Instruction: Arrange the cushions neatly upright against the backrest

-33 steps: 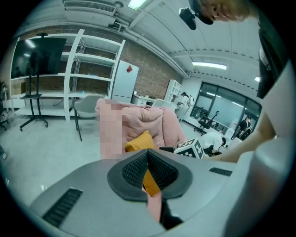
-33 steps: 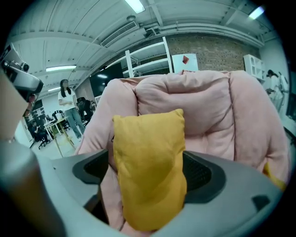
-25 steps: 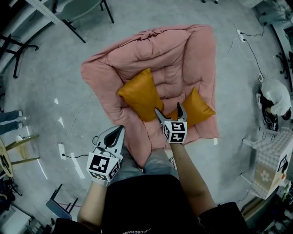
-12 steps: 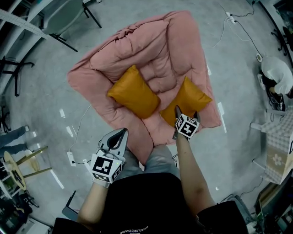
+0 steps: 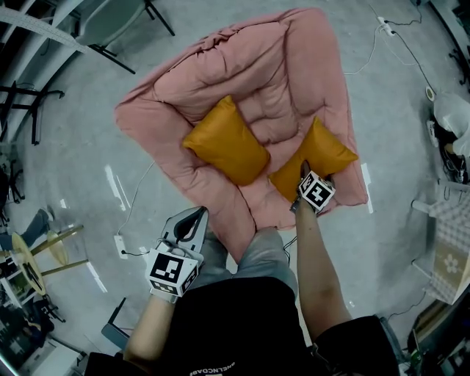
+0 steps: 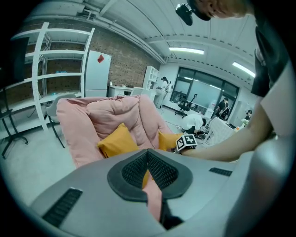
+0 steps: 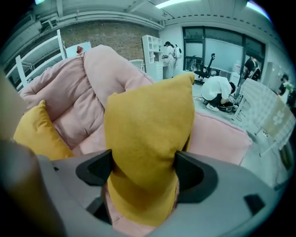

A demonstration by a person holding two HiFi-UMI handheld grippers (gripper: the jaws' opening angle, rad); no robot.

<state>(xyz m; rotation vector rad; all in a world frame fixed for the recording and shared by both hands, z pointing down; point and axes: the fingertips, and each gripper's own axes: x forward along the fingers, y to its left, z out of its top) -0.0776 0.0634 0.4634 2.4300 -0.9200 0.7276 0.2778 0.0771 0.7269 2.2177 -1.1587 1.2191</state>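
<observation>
Two orange cushions lie on a pink padded floor sofa [image 5: 279, 73]. The left cushion [image 5: 224, 150] rests tilted on the seat, untouched. My right gripper [image 5: 312, 176] is at the near corner of the right cushion [image 5: 316, 154]. In the right gripper view that cushion [image 7: 148, 125] fills the gap between the jaws, which are closing, and both pads touch it. The other cushion [image 7: 34, 134] shows at the left there. My left gripper [image 5: 200, 211] hangs back over my knee, jaws together, holding nothing. From the left gripper view [image 6: 148, 162] both cushions show against the sofa.
On the grey floor lie a power strip [image 5: 120, 242] with its cable at the left and another cable at the upper right. A chair [image 5: 110, 22] stands behind the sofa, a wooden stool [image 5: 29, 257] at far left. A person [image 5: 452, 121] crouches at right.
My right gripper has moved forward and to the right, from over the seat's front edge onto the right cushion's near corner. The head view has shifted. The left gripper has stayed put.
</observation>
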